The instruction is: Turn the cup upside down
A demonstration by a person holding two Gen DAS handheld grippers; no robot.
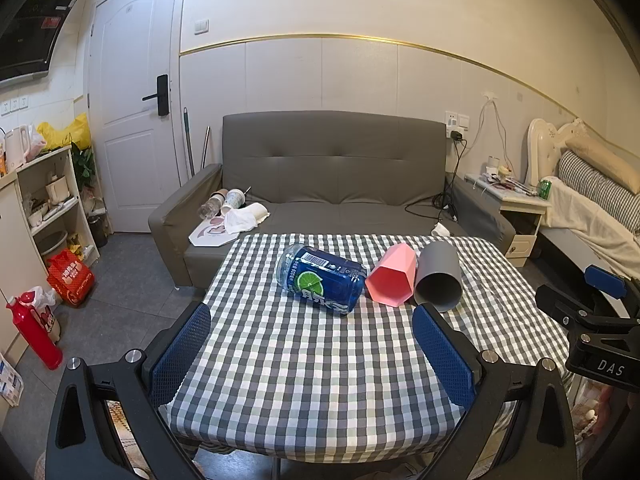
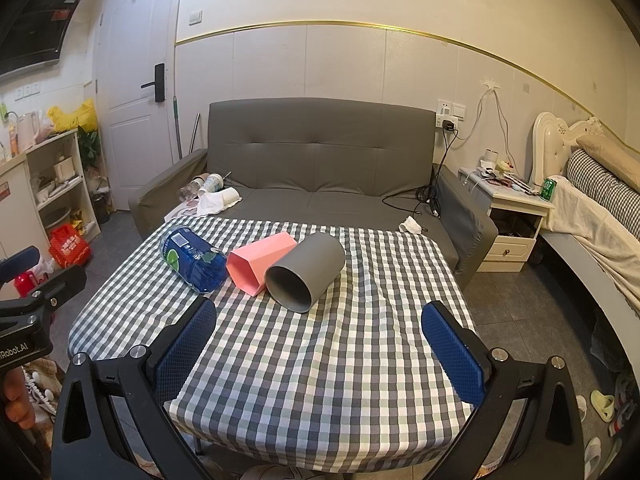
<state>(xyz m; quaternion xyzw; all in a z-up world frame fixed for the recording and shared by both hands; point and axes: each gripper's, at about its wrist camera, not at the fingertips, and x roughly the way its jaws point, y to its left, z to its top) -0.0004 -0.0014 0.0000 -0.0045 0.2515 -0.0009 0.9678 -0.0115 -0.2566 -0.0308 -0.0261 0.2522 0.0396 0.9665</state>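
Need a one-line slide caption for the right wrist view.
Open right gripper faces three cups lying on their sides on a checked tablecloth: blue cup, pink cup, grey cup.

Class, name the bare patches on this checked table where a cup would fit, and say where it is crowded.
Free: the near half, between both claws and the cups, and the right side past the grey cup. Crowded: the far middle, where blue cup, pink cup and grey cup lie side by side.

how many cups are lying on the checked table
3, all on their sides in a row: blue cup on the left, pink cup in the middle, grey cup on the right.
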